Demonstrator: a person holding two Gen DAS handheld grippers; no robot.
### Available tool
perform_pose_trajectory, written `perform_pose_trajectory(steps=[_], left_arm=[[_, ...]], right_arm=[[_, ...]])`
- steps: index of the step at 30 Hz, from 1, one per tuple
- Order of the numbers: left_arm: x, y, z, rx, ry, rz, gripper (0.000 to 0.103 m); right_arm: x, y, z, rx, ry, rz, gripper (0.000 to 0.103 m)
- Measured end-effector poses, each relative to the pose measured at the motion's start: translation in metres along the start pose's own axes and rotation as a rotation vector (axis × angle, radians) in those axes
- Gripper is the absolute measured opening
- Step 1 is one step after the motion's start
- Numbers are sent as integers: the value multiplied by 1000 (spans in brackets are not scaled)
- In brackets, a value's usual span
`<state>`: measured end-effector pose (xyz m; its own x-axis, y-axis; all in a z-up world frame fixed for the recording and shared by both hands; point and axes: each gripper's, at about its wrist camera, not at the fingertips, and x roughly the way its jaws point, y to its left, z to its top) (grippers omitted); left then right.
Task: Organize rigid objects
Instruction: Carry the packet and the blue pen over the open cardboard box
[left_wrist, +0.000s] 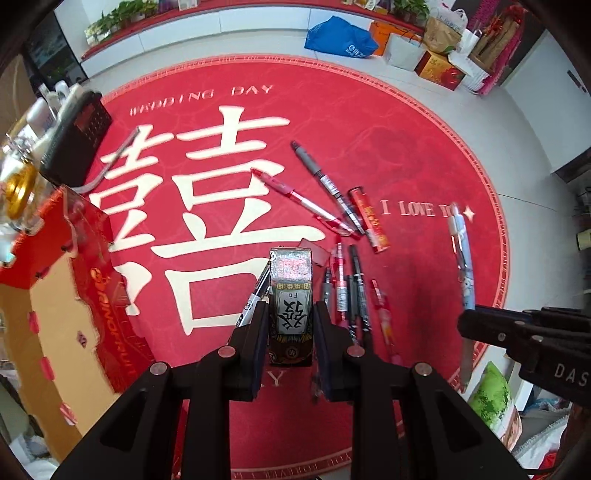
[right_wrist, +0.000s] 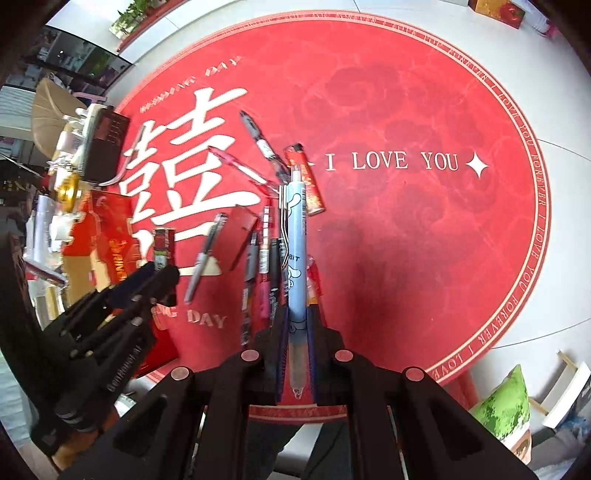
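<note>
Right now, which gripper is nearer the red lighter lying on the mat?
Probably left, though it's close. The left gripper, shut on a small patterned box, hangs above the mat just short of the red lighter. The right gripper, clamping a blue pen, sits out to the side.

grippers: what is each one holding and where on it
Left gripper grips the lighter by its lower body; right gripper pinches the blue pen near its tip.

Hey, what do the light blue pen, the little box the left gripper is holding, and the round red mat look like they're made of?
Light blue pen: likely smooth plastic with printed cartoon art, plus a shiny, probably metal, clip.
Little box in the left gripper: seemingly printed cardboard under glossy film; its top glares.
Round red mat: matte, marbled print and raised-looking lettering; perhaps rubber or leatherette, hard to tell.
</note>
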<state>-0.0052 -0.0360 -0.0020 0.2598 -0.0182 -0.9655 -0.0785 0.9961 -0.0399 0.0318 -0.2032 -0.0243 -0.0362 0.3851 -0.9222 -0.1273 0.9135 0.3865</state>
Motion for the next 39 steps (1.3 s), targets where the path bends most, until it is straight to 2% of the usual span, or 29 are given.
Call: perform_pose_trajectory(steps=[7,10,15,19,23,31,39], left_arm=[[-49,-4,3,-28,-36,72,26],[-71,4,5,-70,-56,112,26],[-108,32,1,-146,-104,137,26],[-127,69,-6,-182,-128,156,26],[-135,109,-15,-187,-129,171,26],[-149,207,-39,-254,-135,204,26],[-155,268,-60,-356,-150,210,26]], right_arm=[[-42,33,-6,-119,-48,-25,11],[-61,53,-6,-185,-57,-12,10],[-82,85,-4,-285,-72,-22,10],[-92,117,-6,-327,-100,-19,11],[-86,154,-10,-318,-115,-3,11],[-68,248,-22,-392,-103,16,11],[-39,325,-35,-524,-48,1,11]])
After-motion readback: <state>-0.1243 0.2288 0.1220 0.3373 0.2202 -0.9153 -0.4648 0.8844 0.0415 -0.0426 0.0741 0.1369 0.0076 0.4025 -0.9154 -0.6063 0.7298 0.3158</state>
